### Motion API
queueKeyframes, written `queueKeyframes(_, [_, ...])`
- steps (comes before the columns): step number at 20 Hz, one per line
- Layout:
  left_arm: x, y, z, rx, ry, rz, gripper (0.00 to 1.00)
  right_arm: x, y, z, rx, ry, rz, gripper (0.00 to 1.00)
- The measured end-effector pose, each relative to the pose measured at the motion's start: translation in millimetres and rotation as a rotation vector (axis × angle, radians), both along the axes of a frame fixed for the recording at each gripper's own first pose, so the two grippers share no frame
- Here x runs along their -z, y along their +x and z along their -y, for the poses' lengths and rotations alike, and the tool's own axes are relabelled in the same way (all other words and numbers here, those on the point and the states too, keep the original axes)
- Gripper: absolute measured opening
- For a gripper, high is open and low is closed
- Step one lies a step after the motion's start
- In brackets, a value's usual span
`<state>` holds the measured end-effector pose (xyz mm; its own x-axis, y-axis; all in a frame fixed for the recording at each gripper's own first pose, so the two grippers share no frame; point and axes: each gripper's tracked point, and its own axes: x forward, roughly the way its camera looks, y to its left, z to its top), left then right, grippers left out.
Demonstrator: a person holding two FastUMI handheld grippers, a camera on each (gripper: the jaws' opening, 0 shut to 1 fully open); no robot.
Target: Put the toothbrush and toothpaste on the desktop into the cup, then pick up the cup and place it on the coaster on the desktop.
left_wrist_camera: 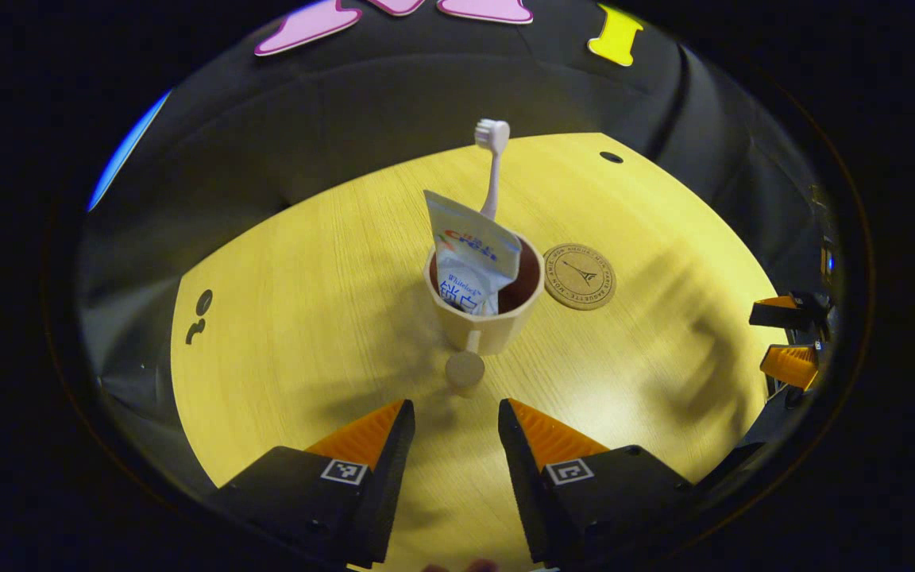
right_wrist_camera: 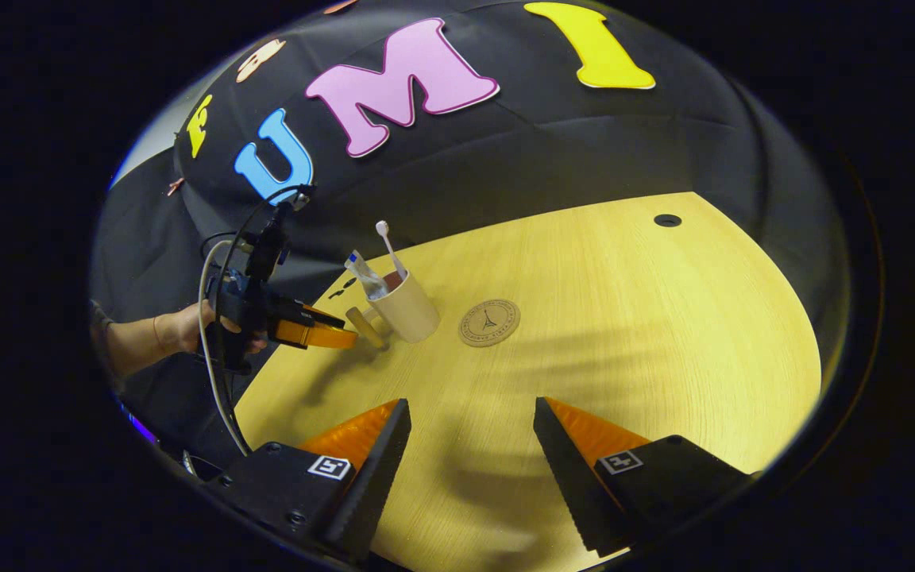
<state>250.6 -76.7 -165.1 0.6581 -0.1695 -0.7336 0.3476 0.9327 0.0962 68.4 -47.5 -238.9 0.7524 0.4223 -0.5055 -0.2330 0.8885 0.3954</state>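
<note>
Left gripper: jaws are standing apart with nothing between them, lining up on the cup's handle, which is pointing straight back at it; in the right gripper view it is reaching in from the left, a hand holding it

Cup: sitting upright on the desktop, mid-table, handle end just short of the fingertips

Toothpaste: already standing in the cup, leaning toward the near-left rim, crimped end sticking up

Toothbrush: also in the cup, head up, rising behind the tube

Step in hand: both items look loaded, so I'm reading this as the approach for the cup pick-up

Doing it well: the gripper should be easing forward until the handle sits deep between the fingers, centred, then closing firmly; a hold on the very tip would be letting the cup swing

Watching for: the tall brush and tube are making the load top-heavy, so the lift wants to be staying level and slow

Coaster: lying flat just beside the cup on its right, apart from it, nothing on it; a short sideways carry looks enough

Right gripper: fingers are spread wide, holding nothing, hanging back over bare desktop well away from the cup; it is also showing at the right edge of the left gripper view
</note>
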Motion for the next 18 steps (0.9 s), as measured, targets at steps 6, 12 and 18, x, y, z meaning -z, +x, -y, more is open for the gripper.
queueKeyframes(6, [5.8, 27.6, 8.6, 0.038, 0.043, -0.051, 0.67, 4.5, -3.8, 16.6, 0.044, 0.008, -0.014, 0.96])
queueKeyframes(12, [20.6, 40.8, 16.0, 0.055, 0.082, -0.118, 0.67, 11.7, -9.0, 24.9, 0.058, 0.006, -0.025, 0.96])
queueKeyframes(18, [24.1, 44.5, 20.4, 0.058, 0.086, -0.161, 0.51, 16.5, -7.1, 25.0, 0.061, 0.012, -0.040, 0.96])
